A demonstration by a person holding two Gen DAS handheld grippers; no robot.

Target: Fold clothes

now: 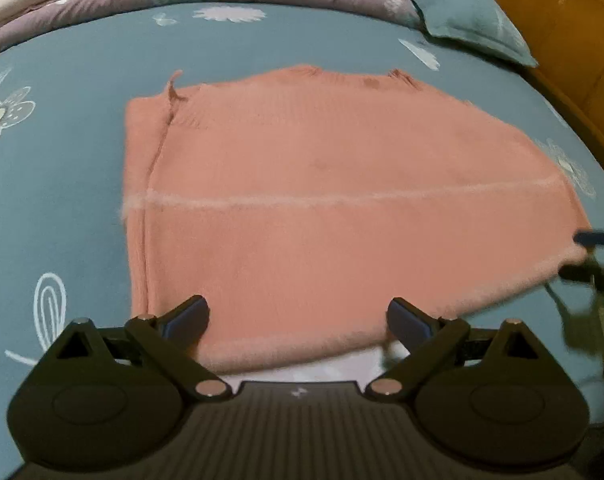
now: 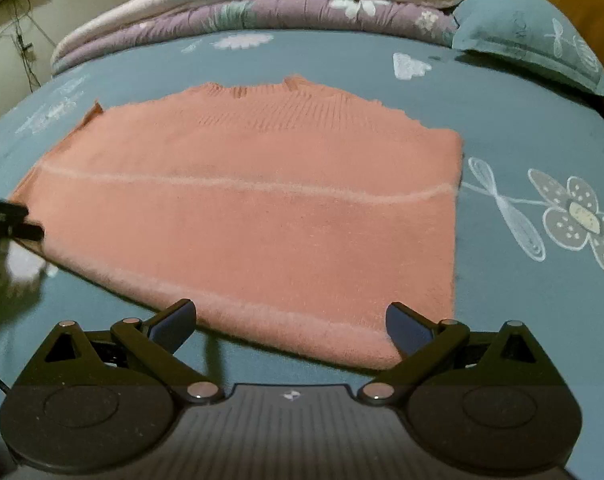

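My left gripper (image 1: 298,318) is spread wide over the near hem of the pink sweater (image 1: 321,216), holding nothing; my right gripper (image 2: 290,322) is just as wide apart and empty at the same hem, nearer the sweater's right corner. The sweater lies flat on the bed sheet (image 2: 521,320), its sides folded in, a pale stripe running across its middle and the ribbed neck at its far edge.

Nothing lies between my fingers and the sweater. In the left view, the other gripper's dark tips show blurred at the sweater's right edge; whether they touch the knit I cannot tell. A white patch just under the sweater's near hem is cut off by my own gripper body.

The sheet is blue-grey with white flower prints. Beyond the sweater's neck, a teal pillow (image 2: 533,40) sits to the right, and folded quilts (image 2: 262,4), purple and pale, are stacked further back. Right of the pillow runs a wooden bed frame (image 1: 573,32); left of the quilts, a pale wall (image 2: 6,52) with dangling cables.
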